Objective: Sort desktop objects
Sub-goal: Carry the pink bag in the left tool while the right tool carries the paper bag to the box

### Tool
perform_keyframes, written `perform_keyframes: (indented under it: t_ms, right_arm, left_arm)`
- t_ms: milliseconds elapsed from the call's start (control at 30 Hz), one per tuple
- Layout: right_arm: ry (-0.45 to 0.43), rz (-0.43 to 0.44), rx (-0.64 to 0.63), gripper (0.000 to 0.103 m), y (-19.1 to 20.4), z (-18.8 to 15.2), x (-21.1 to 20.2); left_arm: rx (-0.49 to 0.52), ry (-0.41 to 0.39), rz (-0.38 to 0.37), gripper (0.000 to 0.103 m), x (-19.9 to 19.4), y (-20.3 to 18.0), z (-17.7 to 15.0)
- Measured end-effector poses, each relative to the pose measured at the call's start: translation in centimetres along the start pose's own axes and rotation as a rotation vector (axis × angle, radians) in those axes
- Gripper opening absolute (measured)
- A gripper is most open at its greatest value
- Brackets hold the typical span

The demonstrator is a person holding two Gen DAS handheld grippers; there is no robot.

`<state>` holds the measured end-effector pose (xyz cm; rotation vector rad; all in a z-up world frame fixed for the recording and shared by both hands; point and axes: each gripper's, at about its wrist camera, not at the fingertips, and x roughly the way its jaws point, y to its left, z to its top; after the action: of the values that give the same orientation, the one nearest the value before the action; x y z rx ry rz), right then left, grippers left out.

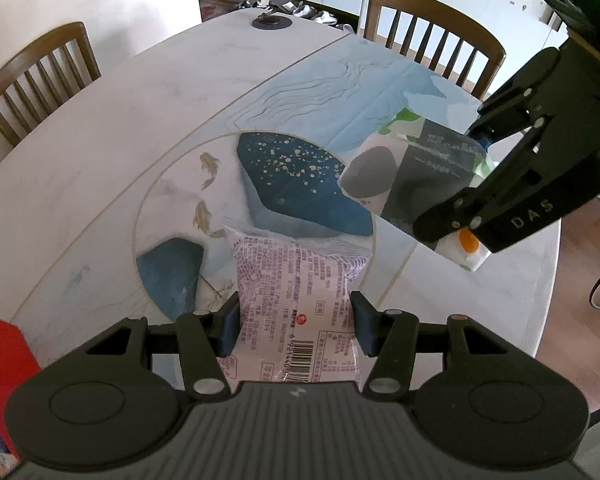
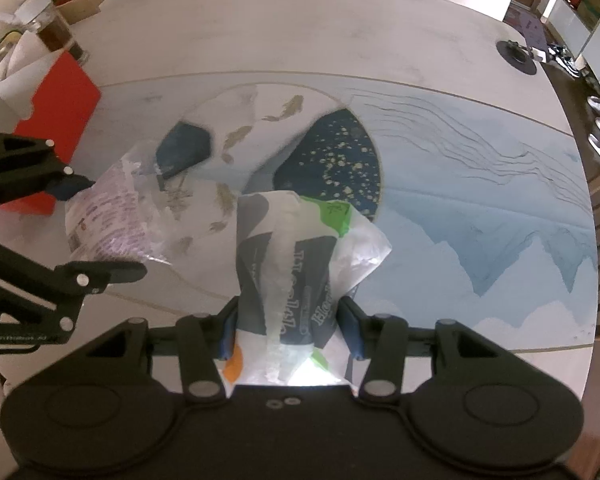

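Left gripper [image 1: 296,322] is clamped on a purple-printed packet [image 1: 296,280], whose long axis runs straight ahead out of the jaws, clear above the counter [image 1: 100,140]. Right gripper [image 2: 288,324] is clamped on a white-and-grey packet [image 2: 300,248], likewise projecting forward and held aloft. The red box [image 2: 56,120] lies left of both, nearer the left gripper; whether it is the drop point cannot be told.
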<state>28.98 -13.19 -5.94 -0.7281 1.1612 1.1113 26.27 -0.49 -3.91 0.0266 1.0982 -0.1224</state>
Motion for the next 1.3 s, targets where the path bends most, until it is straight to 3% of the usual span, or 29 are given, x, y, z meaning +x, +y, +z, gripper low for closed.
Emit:
perform_keyframes:
  t_ms: [767,1300]
  right_arm:
    - [-0.023,0.080,-0.125,0.050,8.9,0.0,-3.6]
    - [-0.014,0.141,-0.242,0.050,16.9,3.7,-4.0]
  left_arm:
    - [-0.109,-0.028,0.026,0.055,-7.8,4.2,-5.8]
    - [-0.214,-0.050,0.091,0.055,-12.4,8.9,-10.6]
